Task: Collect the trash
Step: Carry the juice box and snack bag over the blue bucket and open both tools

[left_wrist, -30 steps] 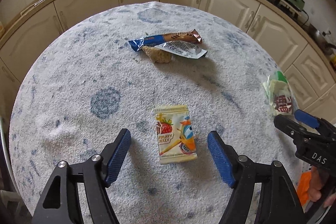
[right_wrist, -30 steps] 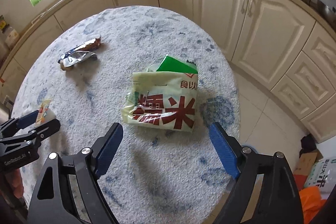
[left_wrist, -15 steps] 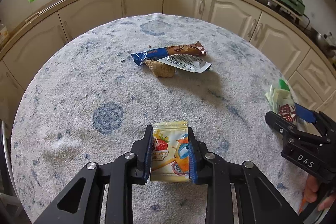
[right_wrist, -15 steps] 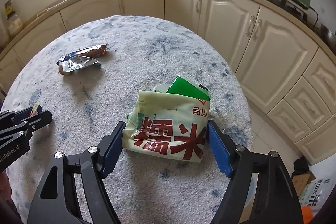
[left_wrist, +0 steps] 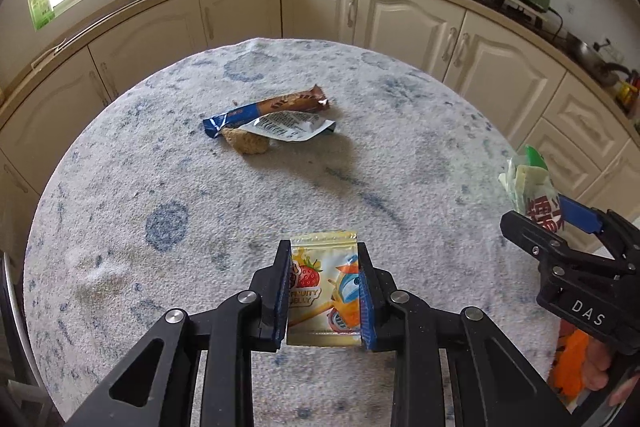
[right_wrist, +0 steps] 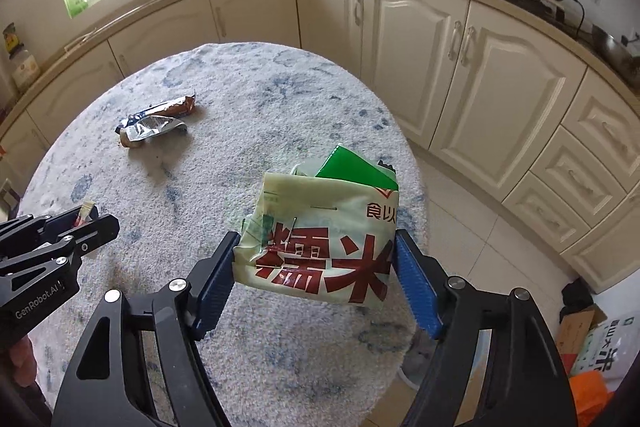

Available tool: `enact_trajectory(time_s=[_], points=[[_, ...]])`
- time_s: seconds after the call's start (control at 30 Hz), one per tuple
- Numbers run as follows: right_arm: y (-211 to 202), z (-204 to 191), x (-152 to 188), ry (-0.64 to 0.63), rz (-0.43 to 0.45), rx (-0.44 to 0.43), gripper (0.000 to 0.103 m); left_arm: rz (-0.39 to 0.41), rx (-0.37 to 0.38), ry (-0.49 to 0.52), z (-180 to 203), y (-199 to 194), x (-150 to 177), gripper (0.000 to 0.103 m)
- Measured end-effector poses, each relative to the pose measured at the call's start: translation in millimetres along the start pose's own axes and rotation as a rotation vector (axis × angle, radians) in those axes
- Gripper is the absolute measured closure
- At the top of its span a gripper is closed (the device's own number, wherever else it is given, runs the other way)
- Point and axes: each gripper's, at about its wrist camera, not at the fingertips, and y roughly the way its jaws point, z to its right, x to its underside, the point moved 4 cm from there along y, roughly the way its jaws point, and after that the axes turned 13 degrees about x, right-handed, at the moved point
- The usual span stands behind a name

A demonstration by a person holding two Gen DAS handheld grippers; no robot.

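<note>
Fruity jelly pouch (left_wrist: 325,289) pinched by side edges in left gripper (left_wrist: 324,291), likely for carrying off round table (left_wrist: 168,187). Rice bag (right_wrist: 320,239) with green packet (right_wrist: 354,169) inside clamped in right gripper (right_wrist: 316,275), raised above tabletop. Candy bar wrappers (left_wrist: 272,117) left uncollected mid-table.

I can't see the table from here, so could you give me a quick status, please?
Left gripper shut on jelly pouch. Right gripper shut on rice bag. Snack wrappers on table. Nothing blocking.
</note>
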Motion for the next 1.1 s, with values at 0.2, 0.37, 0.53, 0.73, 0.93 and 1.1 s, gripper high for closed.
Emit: enact_trajectory(time_s=[0.2, 0.37, 0.53, 0.73, 0.93, 1.1], points=[[-15, 42, 11, 0.068, 0.002, 0.042, 0.027, -0.001, 0.030, 0.061, 42, -4, -2, 0.079], [-27, 85, 26, 0.134, -0.006, 0.070, 0.027, -0.013, 0.073, 0.137, 88, -2, -2, 0.079], [-39, 134, 46, 0.204, -0.012, 0.125, 0.027, -0.034, 0.120, 0.225, 142, 6, 1, 0.079], [-49, 194, 76, 0.301, -0.039, 0.200, 0.027, -0.086, 0.201, 0.329, 210, 30, 7, 0.079], [-56, 246, 109, 0.392, -0.077, 0.247, 0.027, -0.146, 0.253, 0.403, 268, 64, 13, 0.079], [-60, 280, 132, 0.449, -0.103, 0.308, 0.027, -0.202, 0.276, 0.450, 309, 97, 20, 0.078]])
